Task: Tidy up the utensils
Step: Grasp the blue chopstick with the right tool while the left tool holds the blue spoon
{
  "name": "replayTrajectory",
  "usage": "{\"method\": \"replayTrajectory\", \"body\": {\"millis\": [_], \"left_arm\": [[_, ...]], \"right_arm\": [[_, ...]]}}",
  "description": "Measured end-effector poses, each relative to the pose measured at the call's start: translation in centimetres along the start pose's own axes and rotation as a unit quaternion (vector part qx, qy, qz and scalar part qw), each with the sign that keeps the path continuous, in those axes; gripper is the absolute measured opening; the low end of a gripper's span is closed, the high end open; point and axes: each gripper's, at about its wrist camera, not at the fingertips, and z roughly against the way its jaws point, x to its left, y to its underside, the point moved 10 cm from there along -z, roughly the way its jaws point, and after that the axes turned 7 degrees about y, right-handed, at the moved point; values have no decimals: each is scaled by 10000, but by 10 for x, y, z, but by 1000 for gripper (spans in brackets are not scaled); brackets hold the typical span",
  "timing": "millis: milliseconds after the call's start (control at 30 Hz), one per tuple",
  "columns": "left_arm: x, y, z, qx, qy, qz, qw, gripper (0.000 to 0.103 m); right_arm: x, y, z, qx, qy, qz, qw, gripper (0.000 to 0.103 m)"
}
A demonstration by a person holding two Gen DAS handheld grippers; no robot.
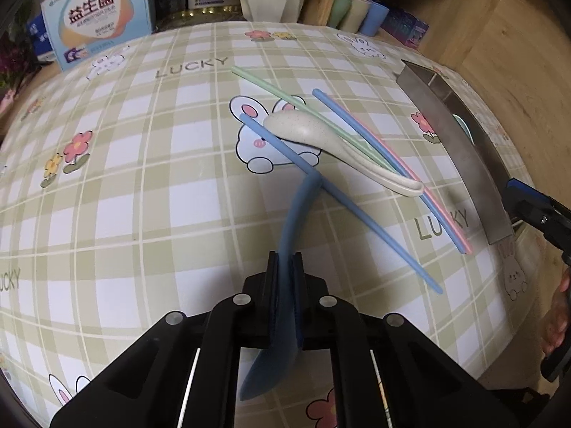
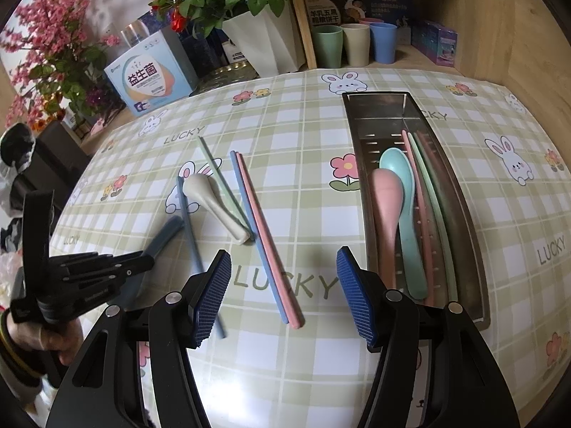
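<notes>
Blue spoon [image 1: 292, 235] pinched by left gripper [image 1: 285, 267]; right gripper [image 2: 283, 292] fingers wide beside tray [image 2: 474, 249] edge.

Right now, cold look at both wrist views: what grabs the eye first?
The left gripper shut on the handle of a blue spoon, bowl end toward the camera. Beyond it, a beige spoon lies over loose chopsticks on the bunny tablecloth. At right, a metal tray already holds pink and teal spoons; the right gripper is open.

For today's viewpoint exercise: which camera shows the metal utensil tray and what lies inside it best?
The right wrist view: it looks down into the metal utensil tray, showing the pink spoon, teal spoon and chopsticks inside. The left wrist view shows only the tray's outer wall, edge-on.
</notes>
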Motion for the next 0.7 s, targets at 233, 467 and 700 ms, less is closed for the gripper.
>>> {"method": "replayTrajectory", "body": {"millis": [233,467,700], "left_arm": [[12,10,14,-367,-192,510,9978,6],[55,16,34,-662,-635,1023,9905,6],[75,22,40,-794,-759,1217,9865,6]], "right_arm": [[6,2,-4,48,-111,155,9998,59],[42,7,-16,143,-412,759,9962,55],[87,11,-47,384,-616,1405,9874,39]]}}
